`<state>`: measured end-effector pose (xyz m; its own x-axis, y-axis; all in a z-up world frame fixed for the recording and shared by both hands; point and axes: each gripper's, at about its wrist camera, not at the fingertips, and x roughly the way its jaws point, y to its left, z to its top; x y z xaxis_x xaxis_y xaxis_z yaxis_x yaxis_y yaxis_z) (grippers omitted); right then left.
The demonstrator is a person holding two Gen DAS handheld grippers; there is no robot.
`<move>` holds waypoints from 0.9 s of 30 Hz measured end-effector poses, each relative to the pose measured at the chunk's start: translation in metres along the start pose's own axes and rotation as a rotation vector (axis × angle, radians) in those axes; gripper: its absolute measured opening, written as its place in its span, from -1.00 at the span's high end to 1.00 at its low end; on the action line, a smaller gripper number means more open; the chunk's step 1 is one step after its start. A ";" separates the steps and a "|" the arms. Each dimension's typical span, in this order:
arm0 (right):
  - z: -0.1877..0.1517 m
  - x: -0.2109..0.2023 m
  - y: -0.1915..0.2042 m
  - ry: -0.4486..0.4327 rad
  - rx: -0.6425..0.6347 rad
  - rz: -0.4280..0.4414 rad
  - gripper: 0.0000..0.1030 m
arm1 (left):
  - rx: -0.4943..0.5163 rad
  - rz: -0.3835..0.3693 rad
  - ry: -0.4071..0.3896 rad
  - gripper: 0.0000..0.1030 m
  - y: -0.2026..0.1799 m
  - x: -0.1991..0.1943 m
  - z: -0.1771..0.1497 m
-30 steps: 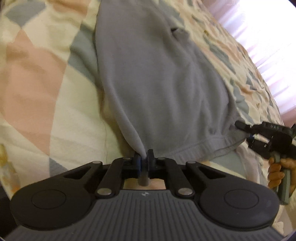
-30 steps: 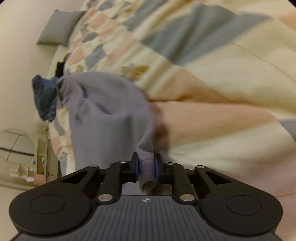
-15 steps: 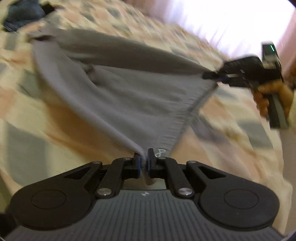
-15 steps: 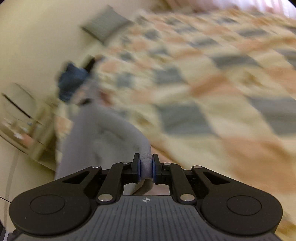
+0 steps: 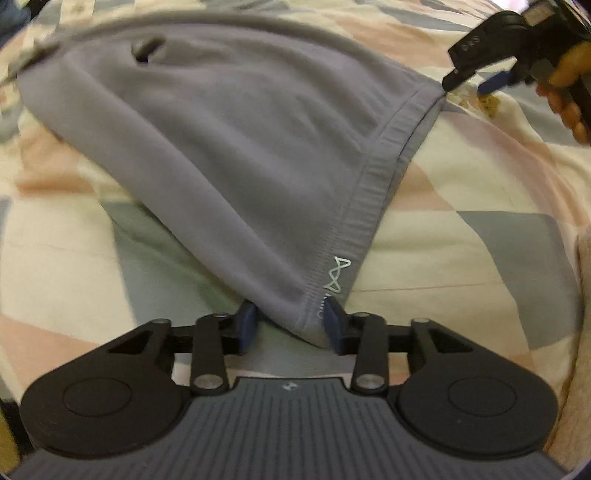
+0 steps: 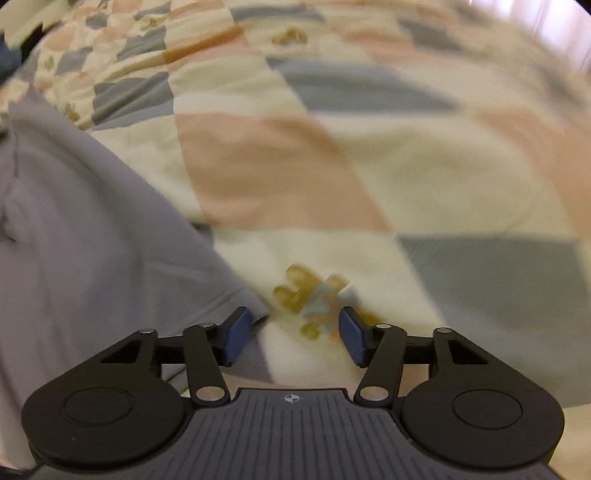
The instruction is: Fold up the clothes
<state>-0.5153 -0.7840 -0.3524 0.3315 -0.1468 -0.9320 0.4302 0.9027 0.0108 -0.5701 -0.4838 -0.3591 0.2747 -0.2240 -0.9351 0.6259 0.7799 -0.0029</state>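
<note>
A grey garment [image 5: 229,140] lies spread on the patchwork bedspread [image 5: 480,184], its ribbed hem running from lower centre to upper right. The hem corner with a small white logo [image 5: 338,277] lies loose between the blue pads of my left gripper [image 5: 290,326], whose jaws are opening and not pressing on it. My right gripper [image 5: 469,85], held by a hand [image 5: 569,74], hangs just off the hem's far corner. In the right wrist view my right gripper [image 6: 294,334] is opening with only bedspread between its pads. The garment [image 6: 92,240] ends beside its left pad.
The bedspread [image 6: 369,166] of cream, pink and grey-blue patches fills both views. A dark blue cloth [image 5: 11,14] shows at the far top left corner. A beige surface [image 5: 583,295] rises at the right edge of the left wrist view.
Both grippers swung the stretched garment across the bed and brought it down flat. Both jaws, shut on the hem corners before, now stand apart; the right one has let go.
</note>
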 end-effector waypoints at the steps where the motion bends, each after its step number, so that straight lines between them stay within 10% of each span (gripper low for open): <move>1: -0.002 -0.005 0.004 -0.017 -0.009 -0.029 -0.16 | 0.007 -0.002 -0.008 0.29 0.000 -0.006 0.003; 17: 0.001 -0.032 0.018 -0.090 0.018 -0.025 -0.17 | 0.038 -0.021 -0.032 0.35 -0.006 -0.043 0.005; 27: -0.014 -0.034 -0.010 -0.046 0.086 0.036 -0.17 | -0.067 0.112 0.183 0.37 0.010 -0.024 0.027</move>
<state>-0.5422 -0.7824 -0.3254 0.3853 -0.1354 -0.9128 0.4872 0.8699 0.0766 -0.5503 -0.4866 -0.3273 0.1990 -0.0283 -0.9796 0.5469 0.8327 0.0870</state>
